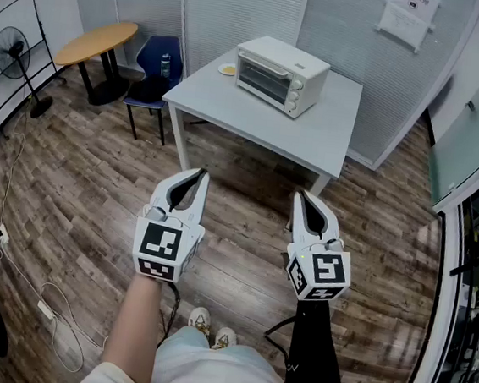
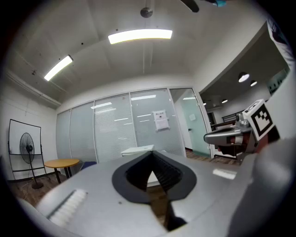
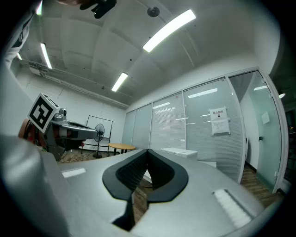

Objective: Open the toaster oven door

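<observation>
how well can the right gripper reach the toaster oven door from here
Probably not yet: the right gripper hangs over the floor, short of the table where the toaster oven door faces it. Nothing stands between them; stepping closer should do.

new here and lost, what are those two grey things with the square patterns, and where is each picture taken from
No robot: a person holds a two-jaw gripper in each hand; the patterned cubes are part of them. The head view looks down from the person's head at the left gripper and right gripper. The two gripper views look along each gripper's jaws. Both are shut, holding nothing. Ahead, a table carries a toaster oven, door closed, with a small plate beside it.
</observation>
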`<action>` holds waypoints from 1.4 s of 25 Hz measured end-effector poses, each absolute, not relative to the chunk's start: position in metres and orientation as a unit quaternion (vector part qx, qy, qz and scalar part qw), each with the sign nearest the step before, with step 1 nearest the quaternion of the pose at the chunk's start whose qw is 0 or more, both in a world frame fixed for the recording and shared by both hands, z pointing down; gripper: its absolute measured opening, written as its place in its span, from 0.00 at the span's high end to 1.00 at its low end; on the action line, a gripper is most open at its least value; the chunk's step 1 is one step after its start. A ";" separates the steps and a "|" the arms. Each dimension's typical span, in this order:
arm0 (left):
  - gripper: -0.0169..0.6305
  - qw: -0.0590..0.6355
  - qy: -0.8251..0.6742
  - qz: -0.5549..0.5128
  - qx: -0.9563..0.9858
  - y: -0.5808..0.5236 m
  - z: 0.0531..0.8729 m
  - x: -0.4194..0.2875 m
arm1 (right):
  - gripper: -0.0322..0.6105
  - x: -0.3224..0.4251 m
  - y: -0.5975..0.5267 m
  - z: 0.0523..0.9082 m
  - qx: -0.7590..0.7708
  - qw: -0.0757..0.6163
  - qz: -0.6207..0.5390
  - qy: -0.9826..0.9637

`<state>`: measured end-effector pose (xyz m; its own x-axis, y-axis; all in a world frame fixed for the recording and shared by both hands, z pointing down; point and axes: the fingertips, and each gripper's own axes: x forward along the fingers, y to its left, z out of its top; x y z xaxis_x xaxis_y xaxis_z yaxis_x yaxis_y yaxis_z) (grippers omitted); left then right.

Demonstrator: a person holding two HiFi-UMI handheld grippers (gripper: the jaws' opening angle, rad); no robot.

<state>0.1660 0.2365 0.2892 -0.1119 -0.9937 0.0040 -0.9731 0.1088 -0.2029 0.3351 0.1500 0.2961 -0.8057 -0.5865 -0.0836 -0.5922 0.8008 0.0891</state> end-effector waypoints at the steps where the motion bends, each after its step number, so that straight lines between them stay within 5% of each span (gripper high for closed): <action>1: 0.88 0.067 0.742 -0.076 -0.663 0.239 0.288 0.166 | 0.94 0.335 0.152 0.296 -0.311 0.026 0.056 0.948; 35: 0.88 0.079 0.706 -0.058 -0.702 0.197 0.289 0.067 | 0.95 0.221 0.117 0.285 -0.341 0.031 0.071 0.937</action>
